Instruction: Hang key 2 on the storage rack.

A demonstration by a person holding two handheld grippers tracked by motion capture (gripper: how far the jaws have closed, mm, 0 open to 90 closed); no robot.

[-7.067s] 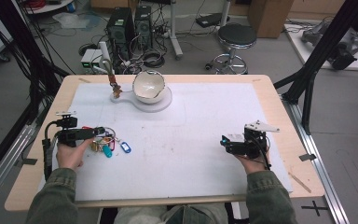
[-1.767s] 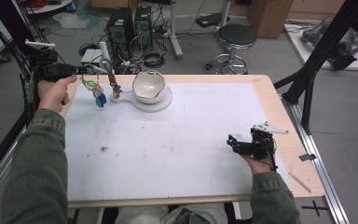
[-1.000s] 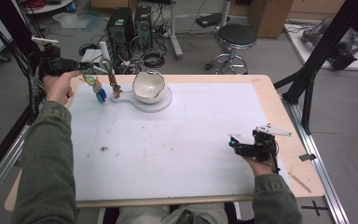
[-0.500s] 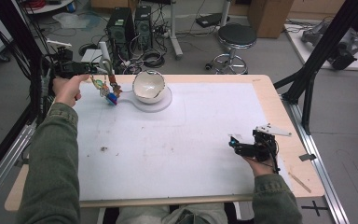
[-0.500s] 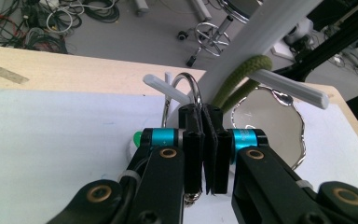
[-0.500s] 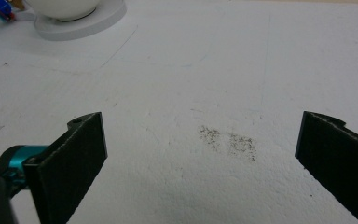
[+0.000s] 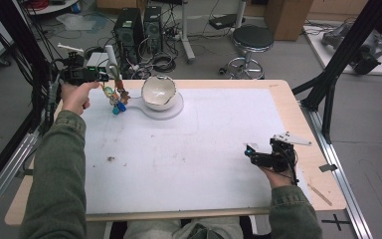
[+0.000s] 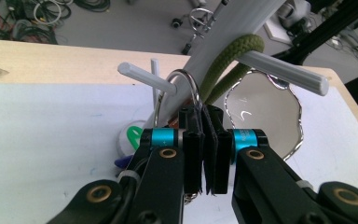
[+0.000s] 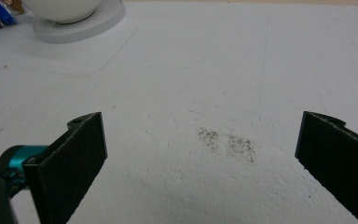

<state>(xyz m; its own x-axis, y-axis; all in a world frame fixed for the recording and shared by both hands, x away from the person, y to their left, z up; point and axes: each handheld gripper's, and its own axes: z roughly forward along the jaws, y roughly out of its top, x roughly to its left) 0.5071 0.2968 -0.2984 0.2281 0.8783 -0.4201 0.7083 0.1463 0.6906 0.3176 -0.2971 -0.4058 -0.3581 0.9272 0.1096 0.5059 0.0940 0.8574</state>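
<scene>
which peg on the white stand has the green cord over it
The longer peg sticking out to the right, beside the bowl; the green cord loops over it. The shorter peg on the left carries none.

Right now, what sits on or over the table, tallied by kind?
Grippers: 2, the left gripper and the right gripper
Key ring bunches: 1, the key ring in the left gripper
Peg stands: 1, the peg stand
Bowls: 1, the white bowl
Total: 5
</scene>
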